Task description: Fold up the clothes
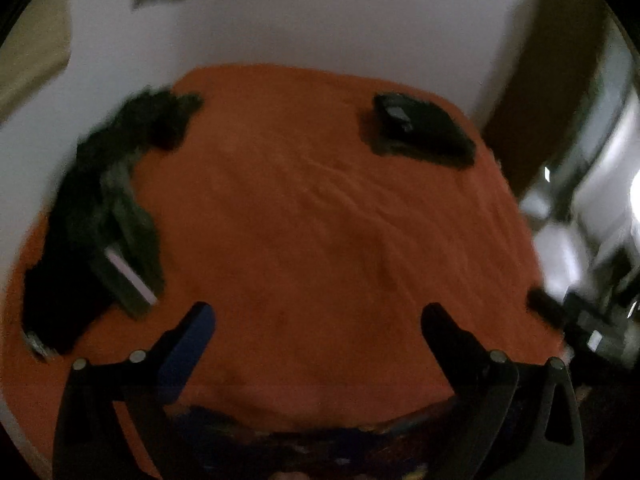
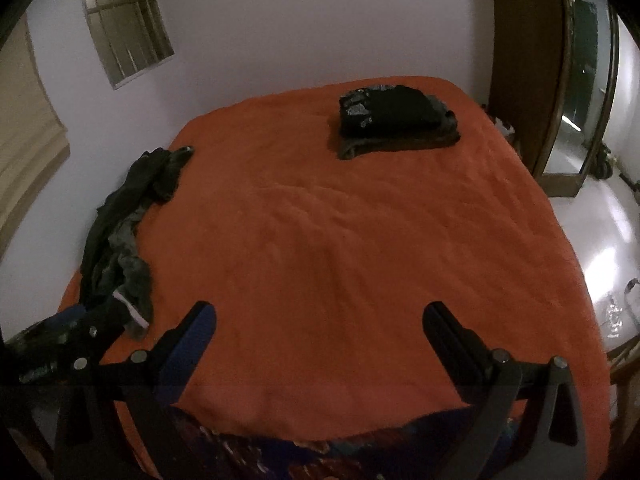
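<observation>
Progress looks partial from where you stand: a folded stack (image 2: 396,120) of dark garments sits squared up toward the far right of the orange bedspread (image 2: 340,240), and that part reads as done. What is left is the unfolded heap (image 2: 124,216) of dark and grey clothes strung along the bed's left edge, well apart from the stack, with the middle of the spread bare between them. Your left gripper (image 1: 318,320) stands with its jaws spread wide and nothing between them, hovering over the near part of the bed with the heap just off to its left. Your right gripper (image 2: 318,318) is likewise wide open and empty. I judge the next garment has yet to be picked from the heap. No brand, label or writing can be read anywhere; the left view is too blurred to tell.
</observation>
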The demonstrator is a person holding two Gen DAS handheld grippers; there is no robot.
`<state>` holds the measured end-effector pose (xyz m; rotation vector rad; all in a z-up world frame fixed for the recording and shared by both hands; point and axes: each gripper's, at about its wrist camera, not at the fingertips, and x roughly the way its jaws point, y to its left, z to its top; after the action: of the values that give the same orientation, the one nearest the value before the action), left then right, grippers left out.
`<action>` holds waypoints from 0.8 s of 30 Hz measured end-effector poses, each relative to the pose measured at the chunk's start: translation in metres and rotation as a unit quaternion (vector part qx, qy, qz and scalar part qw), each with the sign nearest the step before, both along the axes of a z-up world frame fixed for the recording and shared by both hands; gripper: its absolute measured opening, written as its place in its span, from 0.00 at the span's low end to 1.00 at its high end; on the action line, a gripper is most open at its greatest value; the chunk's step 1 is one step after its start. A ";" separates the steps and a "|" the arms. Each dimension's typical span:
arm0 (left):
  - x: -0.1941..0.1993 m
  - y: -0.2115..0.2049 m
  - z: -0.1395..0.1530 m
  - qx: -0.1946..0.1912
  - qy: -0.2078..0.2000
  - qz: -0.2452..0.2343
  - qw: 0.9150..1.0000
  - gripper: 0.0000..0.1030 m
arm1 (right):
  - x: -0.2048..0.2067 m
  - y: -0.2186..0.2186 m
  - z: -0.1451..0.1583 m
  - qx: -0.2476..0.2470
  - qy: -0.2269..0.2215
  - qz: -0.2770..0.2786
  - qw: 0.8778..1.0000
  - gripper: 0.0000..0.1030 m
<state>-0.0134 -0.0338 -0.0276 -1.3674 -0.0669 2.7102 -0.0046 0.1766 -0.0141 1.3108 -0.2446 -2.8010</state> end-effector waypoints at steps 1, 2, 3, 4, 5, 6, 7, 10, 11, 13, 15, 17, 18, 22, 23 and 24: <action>0.002 0.002 0.001 -0.009 0.009 0.000 1.000 1.00 | 0.001 0.003 0.003 0.004 0.002 -0.001 1.000 1.00; 0.005 0.004 0.003 -0.011 0.020 0.001 1.000 1.00 | 0.000 0.007 0.003 0.003 0.005 -0.004 1.000 1.00; 0.006 0.007 0.003 -0.018 0.031 0.001 0.999 1.00 | -0.001 0.011 0.003 0.002 0.007 -0.006 1.000 1.00; 0.008 0.010 0.003 -0.030 0.038 0.004 0.999 1.00 | -0.002 0.015 0.004 0.000 0.010 -0.009 1.000 1.00; 0.007 0.013 0.003 -0.046 0.049 0.008 0.998 1.00 | 0.000 0.015 0.001 -0.001 0.008 -0.012 1.000 1.00; 0.007 0.016 0.001 -0.055 0.054 0.009 0.997 1.00 | -0.003 0.018 -0.004 -0.005 0.002 -0.015 1.000 1.00; 0.006 0.020 0.000 -0.065 0.059 0.009 0.996 1.00 | -0.006 0.018 -0.010 -0.007 -0.005 -0.017 1.000 1.00; 0.004 0.028 -0.006 -0.058 0.057 0.000 0.997 1.00 | -0.012 0.016 -0.031 -0.004 -0.028 -0.011 1.000 1.00; 0.003 0.032 -0.008 -0.054 0.054 -0.004 0.997 1.00 | -0.014 0.013 -0.037 -0.003 -0.032 -0.008 0.999 1.00; 0.001 0.035 -0.012 -0.053 0.049 -0.005 0.997 1.00 | -0.016 0.007 -0.047 -0.001 -0.040 0.000 0.999 1.00; -0.002 0.035 -0.014 -0.051 0.046 -0.002 0.998 1.00 | -0.017 0.003 -0.051 -0.004 -0.044 0.001 0.999 1.00; -0.004 0.032 -0.015 -0.048 0.041 0.003 0.998 1.00 | -0.018 -0.001 -0.052 -0.003 -0.045 0.001 0.999 1.00; -0.004 0.030 -0.015 -0.047 0.038 0.006 0.998 1.00 | -0.018 -0.003 -0.052 -0.002 -0.046 0.001 0.999 1.00; -0.004 0.022 -0.018 -0.042 0.028 0.017 0.999 1.00 | -0.015 -0.006 -0.049 0.008 -0.042 -0.001 0.999 1.00; -0.003 0.022 -0.018 -0.043 0.027 0.014 0.999 1.00 | -0.013 -0.007 -0.049 0.011 -0.040 -0.002 0.999 1.00; -0.001 0.021 -0.018 -0.044 0.026 0.011 0.999 1.00 | -0.012 -0.007 -0.048 0.014 -0.038 -0.003 0.999 1.00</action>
<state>-0.0147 -0.0129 -0.0453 -1.3237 0.0435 2.7963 -0.0167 0.1697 -0.0616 1.4277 -0.2127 -2.7716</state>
